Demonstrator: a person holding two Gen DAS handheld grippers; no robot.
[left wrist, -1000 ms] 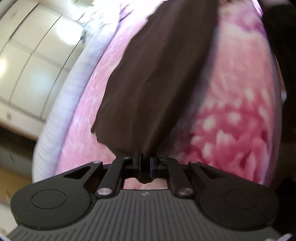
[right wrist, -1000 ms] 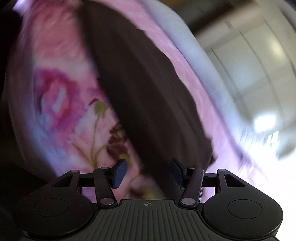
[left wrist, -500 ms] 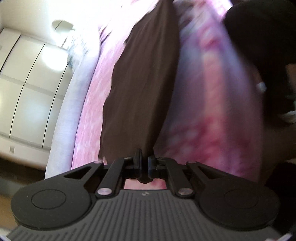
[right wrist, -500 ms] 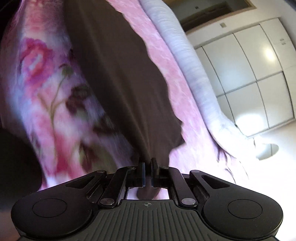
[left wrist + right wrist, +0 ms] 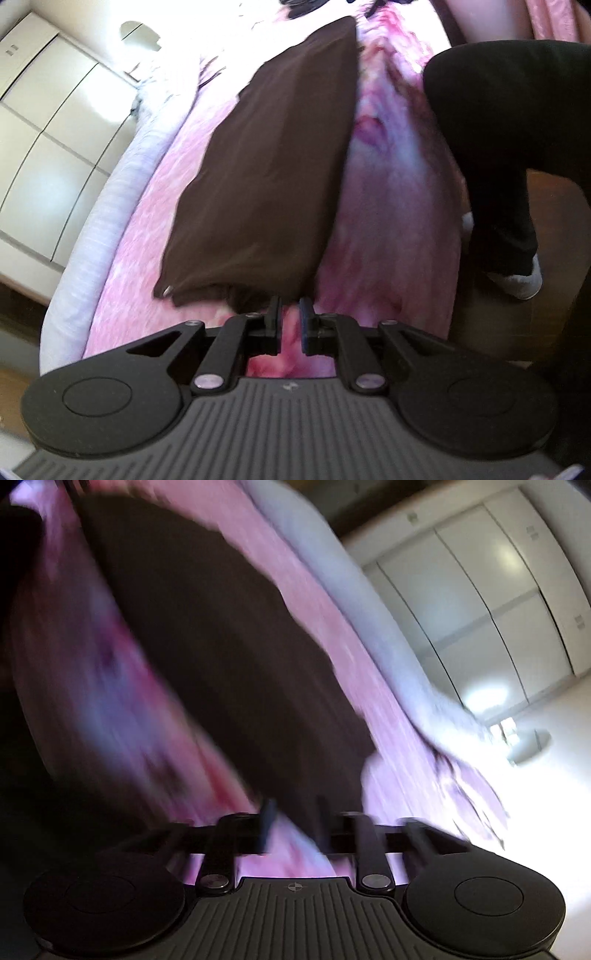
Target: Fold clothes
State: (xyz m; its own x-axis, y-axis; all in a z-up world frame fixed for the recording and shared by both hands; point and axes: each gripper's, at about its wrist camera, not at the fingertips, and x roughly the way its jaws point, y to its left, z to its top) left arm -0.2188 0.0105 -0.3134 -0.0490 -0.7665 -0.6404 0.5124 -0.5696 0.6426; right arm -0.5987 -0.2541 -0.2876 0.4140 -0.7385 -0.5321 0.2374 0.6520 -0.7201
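Observation:
A dark brown garment lies folded in a long strip on the pink floral bedspread. My left gripper is open a little, with bedspread showing between its jaws, just off the garment's near end. In the blurred right wrist view the same garment stretches away across the bed, and my right gripper is open at its other end, with the cloth's edge lying by the jaws.
A white padded bed edge runs along the far side, with white wardrobe doors behind it. The person's dark trouser leg and white sock stand beside the bed on a wooden floor.
Both grippers were shut on the garment's ends half a second ago and have now opened and let it go. The garment has settled flat on the bedspread.

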